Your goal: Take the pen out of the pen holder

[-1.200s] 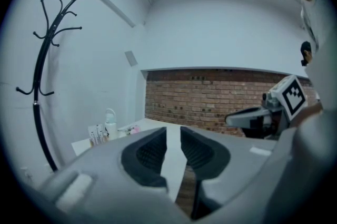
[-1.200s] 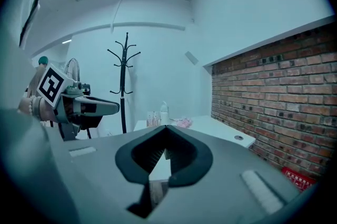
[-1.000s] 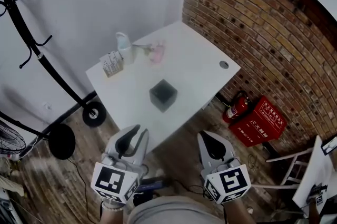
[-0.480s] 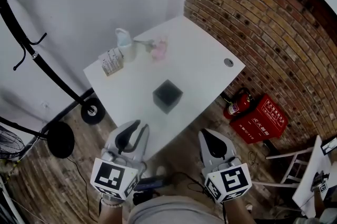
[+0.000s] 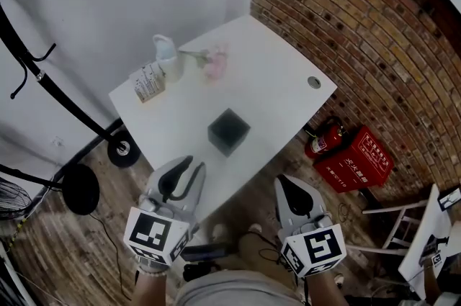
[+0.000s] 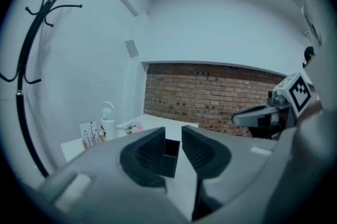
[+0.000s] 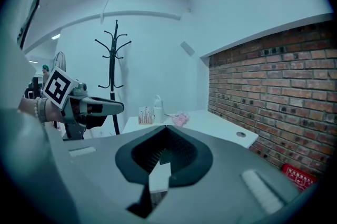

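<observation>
Head view: the pen holder (image 5: pixel 229 130) is a dark cube sitting about mid-worktop (image 5: pixel 288 74), well apart from the bottle (image 5: pixel 166 52) and the pink stuff (image 5: pixel 215 65) pushed back toward the wall. That leaves it open to a reach from the front. Both tools are at the near edge and not at the holder yet. The left hand-held gripper (image 5: pixel 194 166) leads, and the right hand-held gripper (image 5: pixel 279 180) hangs off the edge, over the floor. I honestly can't make out a pen, the inside of the cube is just dark.

Left gripper view: this hand-held gripper (image 6: pixel 172 138) has a modest gap between its jaws, which have just been opening. Nothing is between them. The pen holder (image 6: pixel 169 154) only lines up in the gap, farther along the worktop. To me that looks like aiming, so I'd guess this is the one going in.

Right gripper view: this hand-held gripper (image 7: pixel 167 128) has its tips together and is holding nothing. It points toward the worktop (image 7: pixel 210 122), and my guess is it's along to steady the holder.
</observation>
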`<state>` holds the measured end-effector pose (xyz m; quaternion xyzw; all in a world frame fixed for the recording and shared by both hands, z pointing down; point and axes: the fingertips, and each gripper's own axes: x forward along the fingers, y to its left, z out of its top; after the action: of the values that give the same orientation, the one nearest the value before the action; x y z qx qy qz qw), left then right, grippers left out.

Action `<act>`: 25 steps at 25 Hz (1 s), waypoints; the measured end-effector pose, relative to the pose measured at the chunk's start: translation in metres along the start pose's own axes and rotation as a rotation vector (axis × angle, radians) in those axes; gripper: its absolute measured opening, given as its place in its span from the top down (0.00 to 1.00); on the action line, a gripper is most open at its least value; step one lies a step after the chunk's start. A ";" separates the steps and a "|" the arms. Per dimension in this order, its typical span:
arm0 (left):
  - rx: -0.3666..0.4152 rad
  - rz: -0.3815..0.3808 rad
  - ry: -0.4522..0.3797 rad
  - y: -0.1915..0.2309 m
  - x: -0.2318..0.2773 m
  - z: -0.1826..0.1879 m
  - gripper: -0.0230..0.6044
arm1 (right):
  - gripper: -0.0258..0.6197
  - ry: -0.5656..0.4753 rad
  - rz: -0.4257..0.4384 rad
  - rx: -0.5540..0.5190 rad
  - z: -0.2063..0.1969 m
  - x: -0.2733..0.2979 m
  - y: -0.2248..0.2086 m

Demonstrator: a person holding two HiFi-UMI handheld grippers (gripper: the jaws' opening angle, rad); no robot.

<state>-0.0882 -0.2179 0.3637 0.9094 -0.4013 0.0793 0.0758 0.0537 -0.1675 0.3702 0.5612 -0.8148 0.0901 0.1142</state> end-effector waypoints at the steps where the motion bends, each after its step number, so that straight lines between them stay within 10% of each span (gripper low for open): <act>1: -0.002 0.001 0.002 0.002 0.004 -0.001 0.83 | 0.96 0.001 -0.001 0.001 0.000 0.002 -0.002; 25: -0.054 0.038 0.094 0.048 0.097 -0.060 0.78 | 0.96 0.082 -0.040 0.039 -0.034 0.023 -0.045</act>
<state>-0.0644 -0.3069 0.4457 0.8945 -0.4165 0.1123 0.1176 0.0903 -0.1948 0.4106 0.5752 -0.7962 0.1268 0.1383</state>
